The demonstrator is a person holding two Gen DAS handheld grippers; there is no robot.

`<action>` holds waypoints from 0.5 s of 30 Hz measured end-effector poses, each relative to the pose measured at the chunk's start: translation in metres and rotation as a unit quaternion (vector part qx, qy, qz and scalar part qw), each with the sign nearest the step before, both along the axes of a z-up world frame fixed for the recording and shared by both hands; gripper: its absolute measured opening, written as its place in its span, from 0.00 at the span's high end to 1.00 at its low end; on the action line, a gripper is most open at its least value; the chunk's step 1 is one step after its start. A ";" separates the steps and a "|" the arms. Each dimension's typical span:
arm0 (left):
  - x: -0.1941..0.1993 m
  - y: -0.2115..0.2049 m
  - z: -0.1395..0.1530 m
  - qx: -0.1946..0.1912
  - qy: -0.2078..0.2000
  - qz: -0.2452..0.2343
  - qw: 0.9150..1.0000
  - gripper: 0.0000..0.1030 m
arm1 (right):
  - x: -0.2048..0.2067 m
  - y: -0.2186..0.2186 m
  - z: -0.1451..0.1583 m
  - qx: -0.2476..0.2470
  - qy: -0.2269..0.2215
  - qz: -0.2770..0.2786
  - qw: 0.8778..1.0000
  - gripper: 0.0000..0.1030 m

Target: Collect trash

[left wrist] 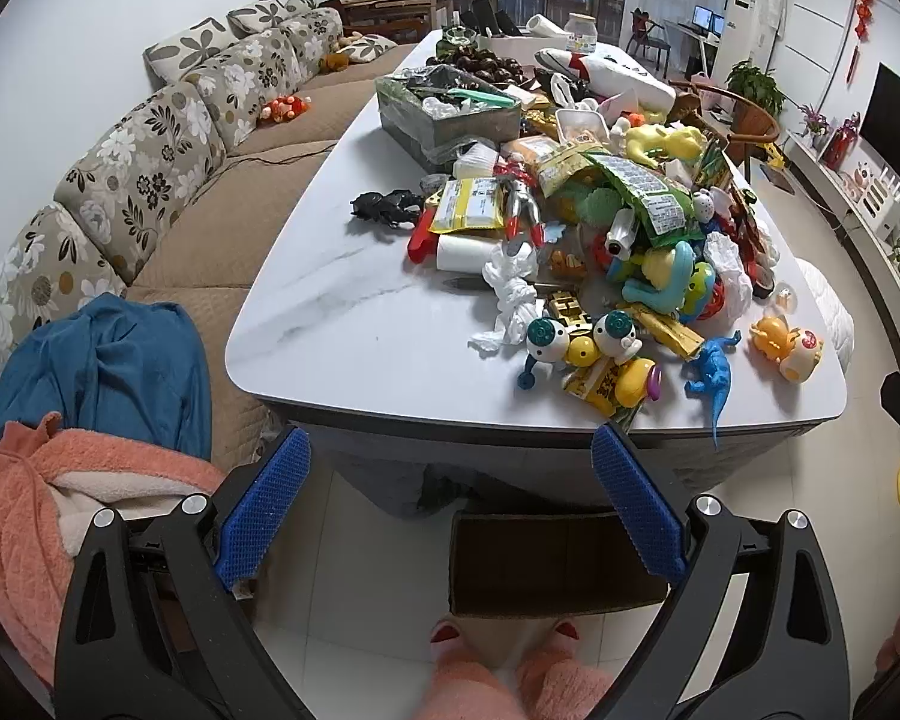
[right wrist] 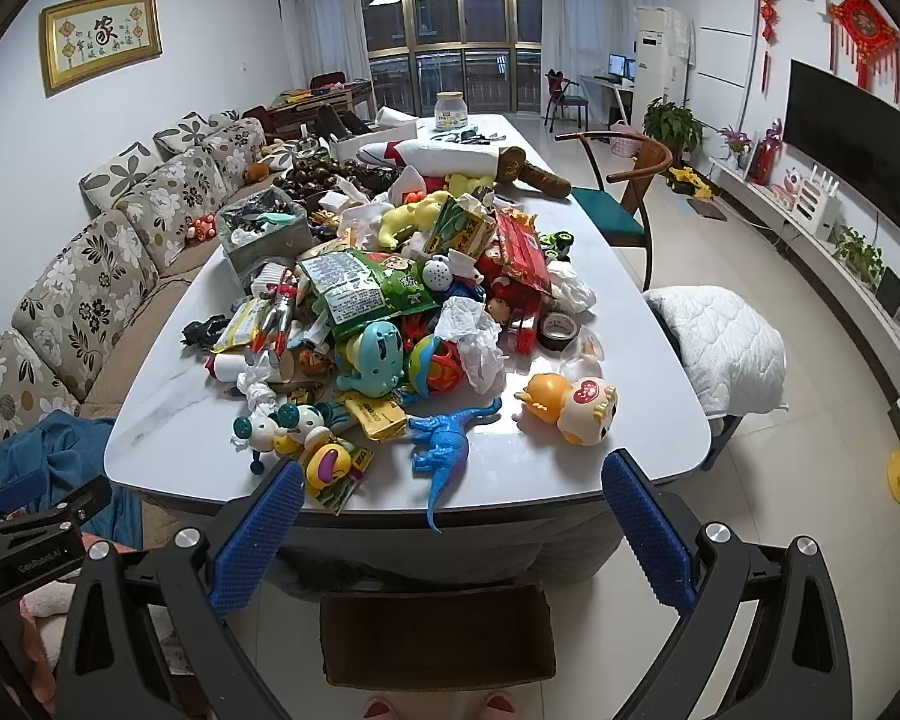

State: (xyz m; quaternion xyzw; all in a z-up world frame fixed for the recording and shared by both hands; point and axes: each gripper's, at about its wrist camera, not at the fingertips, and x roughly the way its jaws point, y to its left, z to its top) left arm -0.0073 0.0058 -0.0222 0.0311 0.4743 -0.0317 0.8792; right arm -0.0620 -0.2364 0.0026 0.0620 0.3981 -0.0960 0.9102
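A white marble table [left wrist: 354, 324] [right wrist: 510, 480] carries a heap of toys mixed with trash. Crumpled white tissue [left wrist: 510, 294] [right wrist: 477, 336], a green snack bag [left wrist: 648, 198] [right wrist: 360, 288], yellow wrappers [left wrist: 468, 204] [right wrist: 378, 414] and a red packet [right wrist: 519, 252] lie in the pile. An open cardboard box [left wrist: 558, 564] [right wrist: 438, 636] stands on the floor under the near table edge. My left gripper [left wrist: 450, 504] is open and empty, low in front of the table. My right gripper [right wrist: 450, 534] is open and empty too, above the box.
A floral sofa [left wrist: 150, 180] with a blue cloth [left wrist: 108, 366] and pink towel [left wrist: 18, 516] runs along the left. A wooden chair [right wrist: 618, 192] and a quilted stool [right wrist: 726, 348] stand on the right. A plastic-lined bin [left wrist: 444, 114] sits on the table. Pink slippers [left wrist: 510, 678] are below.
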 end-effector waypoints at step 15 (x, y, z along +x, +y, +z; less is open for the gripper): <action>-0.010 0.011 -0.022 -0.082 -0.007 0.024 0.996 0.10 | -0.004 -0.023 -0.024 0.008 0.012 -0.028 1.000 0.05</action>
